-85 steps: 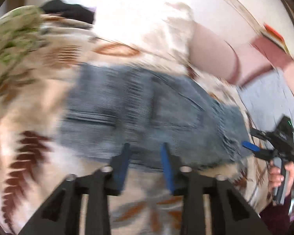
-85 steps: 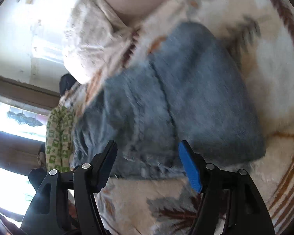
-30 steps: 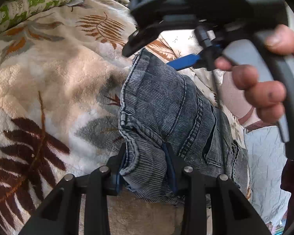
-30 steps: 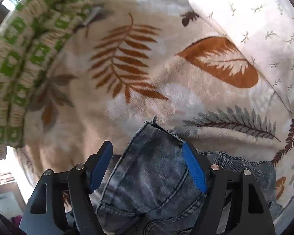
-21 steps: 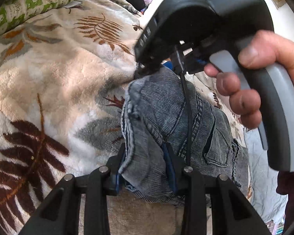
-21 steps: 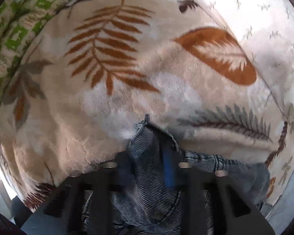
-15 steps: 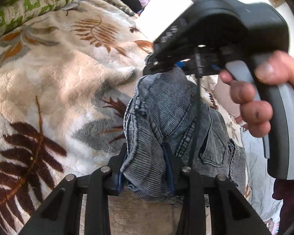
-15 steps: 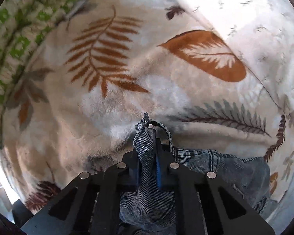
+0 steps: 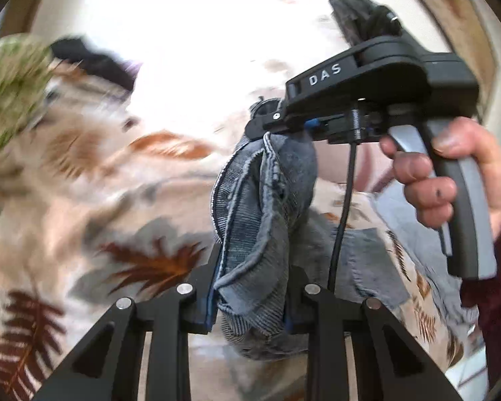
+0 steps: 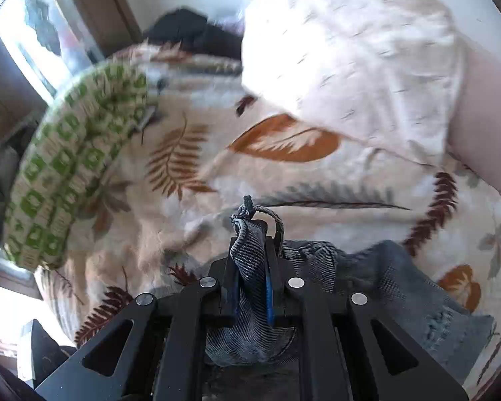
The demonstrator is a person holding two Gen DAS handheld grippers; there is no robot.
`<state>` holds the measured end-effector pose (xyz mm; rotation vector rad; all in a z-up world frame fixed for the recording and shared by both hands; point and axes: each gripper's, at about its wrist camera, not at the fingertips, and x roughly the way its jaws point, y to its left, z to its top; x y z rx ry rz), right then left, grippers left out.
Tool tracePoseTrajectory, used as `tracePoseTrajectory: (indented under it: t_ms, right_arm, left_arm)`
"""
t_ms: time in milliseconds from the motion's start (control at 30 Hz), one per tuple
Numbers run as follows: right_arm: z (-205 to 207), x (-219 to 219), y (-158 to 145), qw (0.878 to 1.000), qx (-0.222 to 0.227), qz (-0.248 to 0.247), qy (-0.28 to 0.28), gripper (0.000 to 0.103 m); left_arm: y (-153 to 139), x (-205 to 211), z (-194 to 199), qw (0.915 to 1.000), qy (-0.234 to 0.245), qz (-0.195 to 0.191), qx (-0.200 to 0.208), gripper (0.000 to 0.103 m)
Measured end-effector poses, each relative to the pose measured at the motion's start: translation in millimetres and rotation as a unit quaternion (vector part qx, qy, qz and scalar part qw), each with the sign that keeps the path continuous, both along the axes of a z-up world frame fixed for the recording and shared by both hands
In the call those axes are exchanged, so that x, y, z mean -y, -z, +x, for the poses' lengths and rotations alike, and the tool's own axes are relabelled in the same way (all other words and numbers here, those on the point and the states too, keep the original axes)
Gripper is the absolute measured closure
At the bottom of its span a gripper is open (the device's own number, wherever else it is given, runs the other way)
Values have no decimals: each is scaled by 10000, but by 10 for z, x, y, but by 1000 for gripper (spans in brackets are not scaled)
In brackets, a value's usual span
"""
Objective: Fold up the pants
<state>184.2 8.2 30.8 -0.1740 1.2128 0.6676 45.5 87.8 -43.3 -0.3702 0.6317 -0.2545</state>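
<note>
Both grippers are pinching the denim pants (image 9: 260, 220), each on a different bunch of the same edge, so the garment is hanging between two grip points and can be carried over as one flap. The left gripper (image 9: 250, 297) is clamping a thick wad of layers, its jaws having just been closing further on the fabric between them. The right gripper (image 10: 250, 277), seen from the left wrist with a hand (image 9: 451, 173) squeezing its trigger, is pressed fully together on a thin ridge with a belt loop sticking out. The pants are partly off the leaf-print blanket (image 10: 190, 180), the rest trailing on it. The denim is grey-blue, ribbed-looking, with raw stitched seams, crumpled and heavy at both grips.
</note>
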Motion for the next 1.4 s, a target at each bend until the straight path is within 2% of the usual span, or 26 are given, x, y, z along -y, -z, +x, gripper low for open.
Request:
tracePoseTrajectory:
  t_ms: [167, 367, 500, 700, 867, 1033, 1100, 1167, 1267, 1333, 1400]
  right_arm:
    - [-10, 598, -246, 9990, 191, 329, 229, 93]
    - [79, 1562, -261, 9955, 302, 469, 766, 93]
    - [238, 2261, -84, 9902, 168, 593, 1251, 93]
    - [398, 3123, 316, 9766, -71, 1004, 1902, 93]
    - [419, 3638, 622, 9649, -195, 1278, 2285, 93]
    - [401, 3913, 895, 9564, -320, 1432, 2526, 93]
    - [377, 3954, 994, 9538, -391, 1503, 2570, 92]
    - [330, 3982, 1027, 9525, -387, 1506, 2620, 87]
    - [252, 4085, 941, 9454, -370, 1421, 2910, 56]
    - [167, 4186, 800, 9397, -201, 1442, 3094, 54]
    - [32, 4326, 618, 9336, 23, 1557, 3226, 54]
  left_arm:
    - [-180, 435, 25, 9974, 627, 127, 322, 73]
    - [-237, 1145, 285, 9901, 1378, -122, 220, 73]
    - [-215, 1752, 519, 9822, 1871, 46, 161, 73]
    - [51, 2488, 771, 9732, 2289, 137, -196, 73]
    - [239, 2862, 941, 9690, 2422, 277, -401, 73]
    - [410, 3082, 1020, 9619, 2598, 662, -536, 73]
    - [409, 3075, 975, 9585, 2693, 761, -539, 70]
    - [368, 2995, 845, 9537, 2848, 773, -584, 57]
    - [113, 2796, 680, 9490, 3055, 686, -377, 41]
    - [-126, 2615, 488, 9462, 3167, 660, -59, 31]
    - [-346, 2363, 270, 9498, 2988, 838, 394, 24]
